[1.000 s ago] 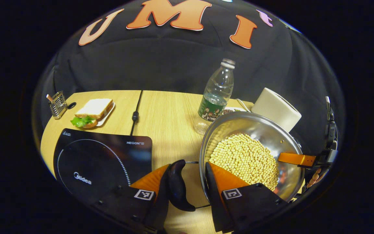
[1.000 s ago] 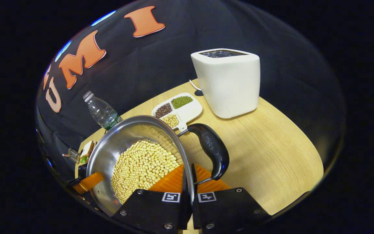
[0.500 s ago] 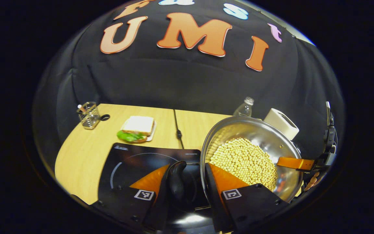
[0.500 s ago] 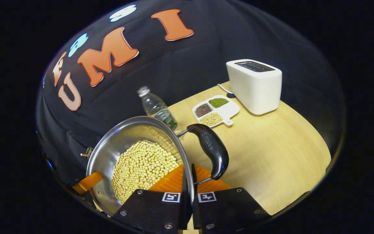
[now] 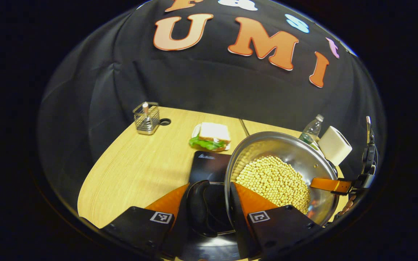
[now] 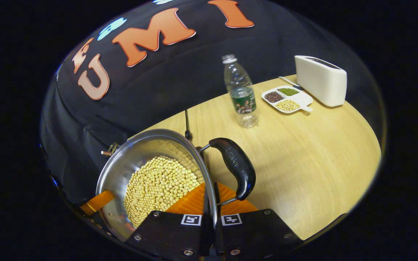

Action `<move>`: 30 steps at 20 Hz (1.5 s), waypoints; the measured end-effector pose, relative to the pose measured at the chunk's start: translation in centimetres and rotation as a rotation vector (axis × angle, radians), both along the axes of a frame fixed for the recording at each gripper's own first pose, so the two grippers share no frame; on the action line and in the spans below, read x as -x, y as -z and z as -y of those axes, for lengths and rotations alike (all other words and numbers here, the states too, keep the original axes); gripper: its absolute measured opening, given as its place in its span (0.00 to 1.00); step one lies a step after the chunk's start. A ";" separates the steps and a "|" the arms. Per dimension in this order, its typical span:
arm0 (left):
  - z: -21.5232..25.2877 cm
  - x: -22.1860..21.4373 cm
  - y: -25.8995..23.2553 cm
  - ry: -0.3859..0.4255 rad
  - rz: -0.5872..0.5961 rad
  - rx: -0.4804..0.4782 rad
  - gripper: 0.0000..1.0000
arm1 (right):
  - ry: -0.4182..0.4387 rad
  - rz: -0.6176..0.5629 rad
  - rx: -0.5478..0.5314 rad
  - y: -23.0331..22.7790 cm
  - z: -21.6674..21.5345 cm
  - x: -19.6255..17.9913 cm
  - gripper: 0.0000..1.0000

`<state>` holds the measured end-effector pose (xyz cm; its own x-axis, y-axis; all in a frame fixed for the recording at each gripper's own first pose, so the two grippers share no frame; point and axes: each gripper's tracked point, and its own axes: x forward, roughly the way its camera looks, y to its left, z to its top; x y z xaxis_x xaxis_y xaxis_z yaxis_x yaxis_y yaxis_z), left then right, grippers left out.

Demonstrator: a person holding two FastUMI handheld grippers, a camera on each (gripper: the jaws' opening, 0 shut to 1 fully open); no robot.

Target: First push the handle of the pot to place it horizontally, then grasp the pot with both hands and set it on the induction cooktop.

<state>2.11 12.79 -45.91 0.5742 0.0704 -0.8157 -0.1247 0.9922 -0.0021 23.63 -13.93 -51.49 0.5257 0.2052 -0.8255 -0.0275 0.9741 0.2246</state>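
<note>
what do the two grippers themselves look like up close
Each gripper, left and right, has a black block body with small screws and two square black-and-white fiducial tags, one per finger base. The right gripper's pads are ribbed.

Shiny steel pot, glossy black cooktop, matt wood-grain table.

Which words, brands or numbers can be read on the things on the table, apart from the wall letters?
None reads clearly.
pot, on its handle: an embossed word, too blurred.
induction cooktop: small print at its corner, too small.
bottle: label print, too small.
</note>
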 end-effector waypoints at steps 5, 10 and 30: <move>-3.0 1.1 2.0 -0.027 -0.035 0.017 0.65 | -0.032 -0.025 0.023 -1.7 1.2 -0.8 0.06; -3.3 0.5 2.3 -0.014 -0.017 0.027 0.66 | -0.096 0.023 0.095 -2.0 1.3 -0.4 0.13; 4.9 -2.3 -21.9 0.006 0.442 -0.072 0.98 | -0.091 0.371 0.142 -20.6 11.9 -1.7 0.95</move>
